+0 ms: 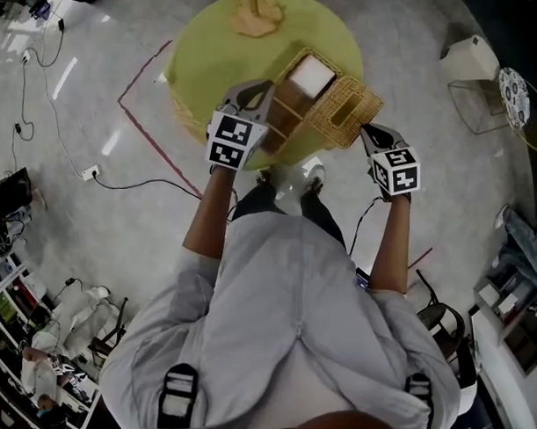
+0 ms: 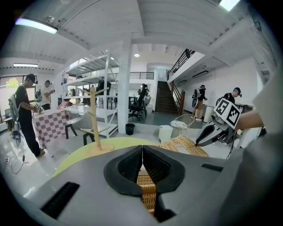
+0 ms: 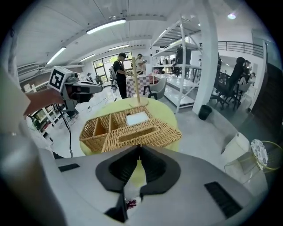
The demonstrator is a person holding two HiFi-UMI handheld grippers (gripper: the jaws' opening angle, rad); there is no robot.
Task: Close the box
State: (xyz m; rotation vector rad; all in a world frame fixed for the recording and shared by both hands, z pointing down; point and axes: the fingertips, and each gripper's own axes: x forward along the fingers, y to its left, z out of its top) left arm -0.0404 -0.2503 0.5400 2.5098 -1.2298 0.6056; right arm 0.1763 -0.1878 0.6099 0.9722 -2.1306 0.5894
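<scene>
Right gripper (image 1: 365, 129), jaws together and empty, has open wicker lid (image 1: 346, 111) near at 11 o'clock; left gripper (image 1: 267, 86), jaws together too

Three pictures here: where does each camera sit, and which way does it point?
Head view: on the person's head, facing steeply down at the box on the table; shirt, arms, left hand-held gripper and right hand-held gripper show.
Left gripper view: on the left one, facing across the table; own jaws, right hand.
Right gripper view: on the right one, facing the box; own jaws, left hand.
Shared: both gripper views show the box.
</scene>
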